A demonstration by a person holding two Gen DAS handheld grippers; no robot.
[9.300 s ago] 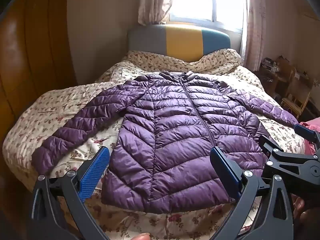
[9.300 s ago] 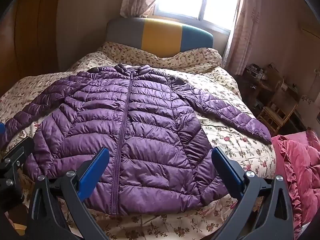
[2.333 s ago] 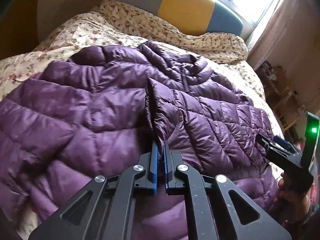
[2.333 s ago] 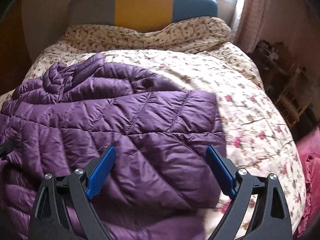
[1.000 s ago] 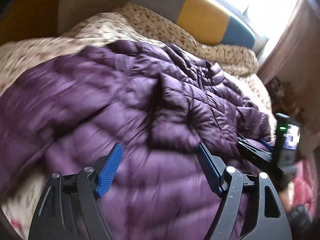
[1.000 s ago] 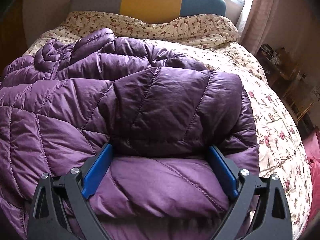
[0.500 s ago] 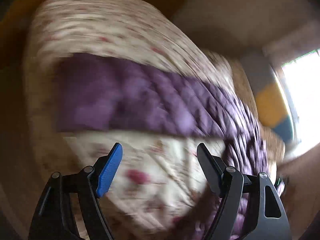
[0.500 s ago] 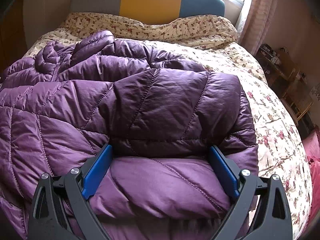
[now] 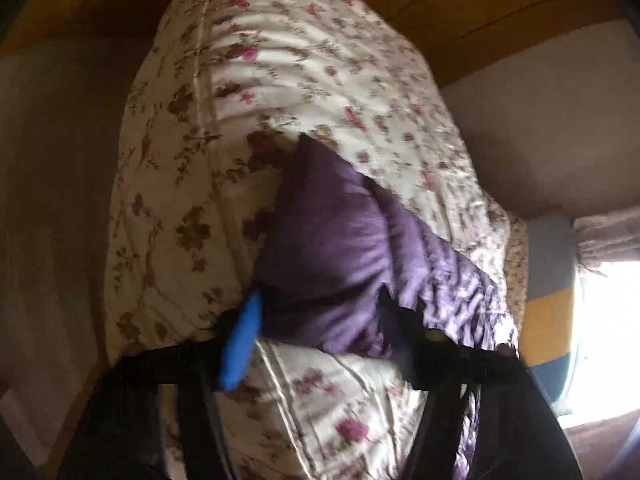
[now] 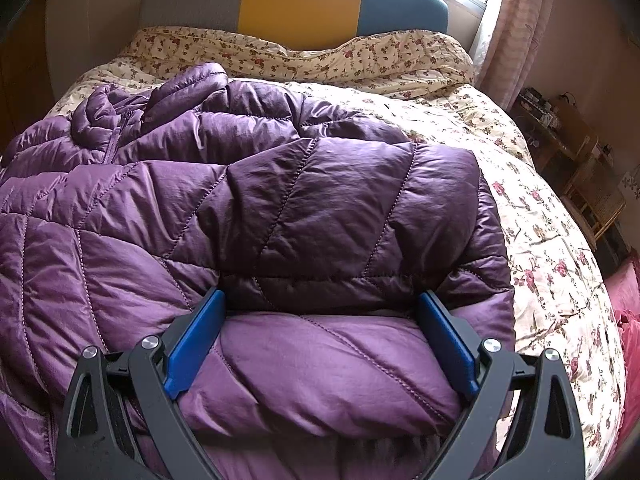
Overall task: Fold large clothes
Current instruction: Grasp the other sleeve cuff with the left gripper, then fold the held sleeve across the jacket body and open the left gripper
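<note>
- The left gripper (image 9: 320, 336) has rolled onto its side over the near edge of the bed, and its jaws have just been closing around the cuff end of the purple puffer jacket's sleeve (image 9: 328, 256).
- The sleeve end lies between the blue pad (image 9: 240, 344) and the dark opposite finger; the blurred picture does not show whether the pads press on it.
- Beyond the left tongs, the sleeve runs away across the floral quilt (image 9: 280, 80) towards the jacket body.
- The right gripper (image 10: 320, 344) rests with jaws spread wide on the purple puffer jacket (image 10: 160, 220), straddling a folded-over quilted panel without pinching it.
- Ahead of the right tongs lie the jacket's collar and zip, then the striped headboard (image 10: 296, 4).
</note>
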